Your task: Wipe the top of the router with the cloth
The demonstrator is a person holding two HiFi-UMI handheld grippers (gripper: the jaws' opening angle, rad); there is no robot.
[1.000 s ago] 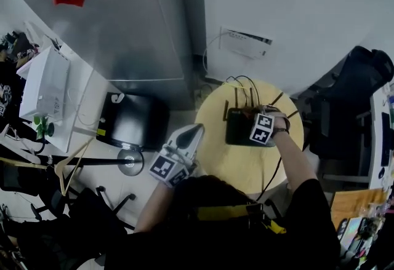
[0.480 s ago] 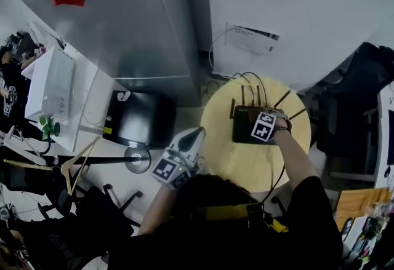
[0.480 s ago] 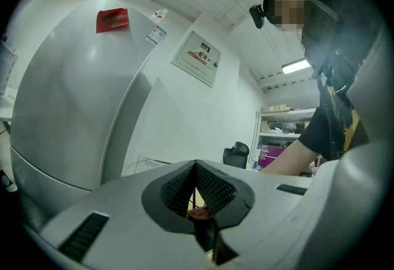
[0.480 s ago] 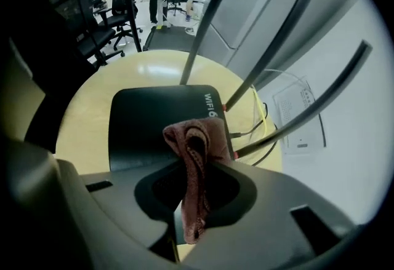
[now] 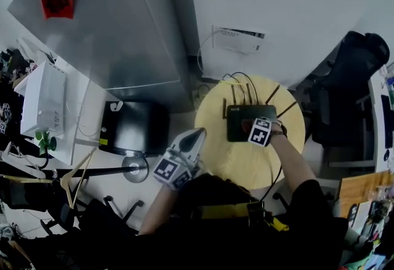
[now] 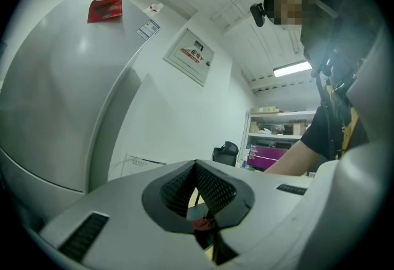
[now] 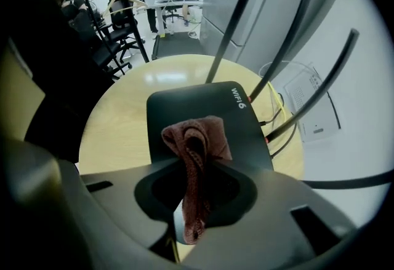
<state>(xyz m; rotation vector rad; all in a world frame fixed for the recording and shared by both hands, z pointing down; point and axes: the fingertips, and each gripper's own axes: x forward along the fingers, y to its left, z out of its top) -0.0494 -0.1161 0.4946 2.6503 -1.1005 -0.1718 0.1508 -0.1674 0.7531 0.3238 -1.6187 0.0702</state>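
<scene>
A black router (image 5: 241,121) (image 7: 203,121) with several upright antennas lies on a round yellow table (image 5: 234,158) (image 7: 117,121). My right gripper (image 5: 253,125) (image 7: 196,155) is shut on a reddish-brown cloth (image 7: 196,142) (image 5: 247,123), whose bunched end rests on the router's top. My left gripper (image 5: 189,141) (image 6: 198,198) hangs off the table's left edge, pointing up and away, jaws shut with nothing between them.
A grey refrigerator (image 5: 123,23) and a white wall with a wall box (image 5: 239,40) stand behind the table. A black box (image 5: 132,127) sits on the floor at the left, a dark chair (image 5: 348,90) at the right. Cables (image 7: 277,112) trail from the router's back.
My right gripper with the cloth has slid slightly left and nearer across the router's top. The head view has shifted; the left gripper stays put.
</scene>
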